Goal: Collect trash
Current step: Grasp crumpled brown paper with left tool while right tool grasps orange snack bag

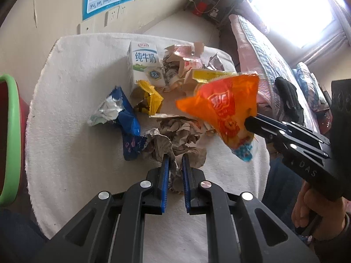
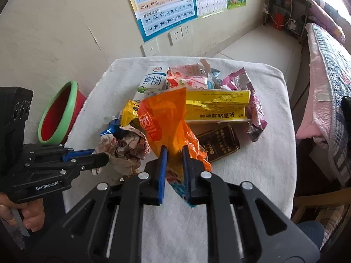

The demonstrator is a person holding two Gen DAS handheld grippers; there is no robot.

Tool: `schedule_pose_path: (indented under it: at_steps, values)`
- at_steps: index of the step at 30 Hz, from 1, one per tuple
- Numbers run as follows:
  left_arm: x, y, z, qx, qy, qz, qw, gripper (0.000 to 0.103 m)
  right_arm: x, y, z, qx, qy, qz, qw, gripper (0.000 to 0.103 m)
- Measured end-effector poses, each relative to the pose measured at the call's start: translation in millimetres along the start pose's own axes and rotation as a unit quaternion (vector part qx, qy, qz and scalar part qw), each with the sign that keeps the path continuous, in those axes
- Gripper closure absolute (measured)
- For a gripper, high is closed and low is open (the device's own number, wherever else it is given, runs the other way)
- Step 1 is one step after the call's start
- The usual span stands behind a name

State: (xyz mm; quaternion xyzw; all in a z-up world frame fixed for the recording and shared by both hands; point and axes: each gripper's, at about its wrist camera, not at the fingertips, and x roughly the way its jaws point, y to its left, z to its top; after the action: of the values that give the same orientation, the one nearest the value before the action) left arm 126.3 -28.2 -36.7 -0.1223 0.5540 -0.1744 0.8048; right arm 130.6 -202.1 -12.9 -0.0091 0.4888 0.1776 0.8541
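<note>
On a table under a white towel (image 1: 72, 100) lies a pile of trash. My left gripper (image 1: 175, 162) is shut on a crumpled brown paper wad (image 1: 175, 135) at the near side of the pile. From the right wrist view that gripper (image 2: 105, 156) comes in from the left, pinching the wad (image 2: 127, 146). My right gripper (image 2: 174, 153) is shut on the lower end of an orange snack wrapper (image 2: 164, 118). The wrapper (image 1: 221, 103) hangs lifted above the pile, with the right gripper (image 1: 249, 121) at its right side.
A milk carton (image 1: 144, 65), blue wrapper (image 1: 126, 114), yellow wrapper (image 1: 150, 98), long yellow box (image 2: 217, 105), dark box (image 2: 219, 142) and pink wrapper (image 2: 254, 111) lie on the towel. A red bin with a green rim (image 2: 73, 107) stands left of the table. A bed (image 2: 324, 83) is at the right.
</note>
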Motion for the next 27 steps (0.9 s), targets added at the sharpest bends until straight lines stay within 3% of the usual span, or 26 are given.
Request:
schedule_pose_path:
  at_steps: [14, 20, 27]
  values:
    - [-43, -29, -1, 0.037, -0.055, -0.039, 0.9970, 0.094, -53, -3, -3, 0.010, -0.056, -0.017, 0.998, 0.089]
    - [-58, -36, -1, 0.057, -0.077, -0.028, 0.9950, 0.094, -63, -2, -1, 0.011, -0.070, -0.019, 0.997, 0.089]
    - [-70, -22, 0, 0.044, -0.090, -0.002, 0.9950, 0.094, -70, 8, 8, 0.002, -0.083, -0.012, 0.997, 0.090]
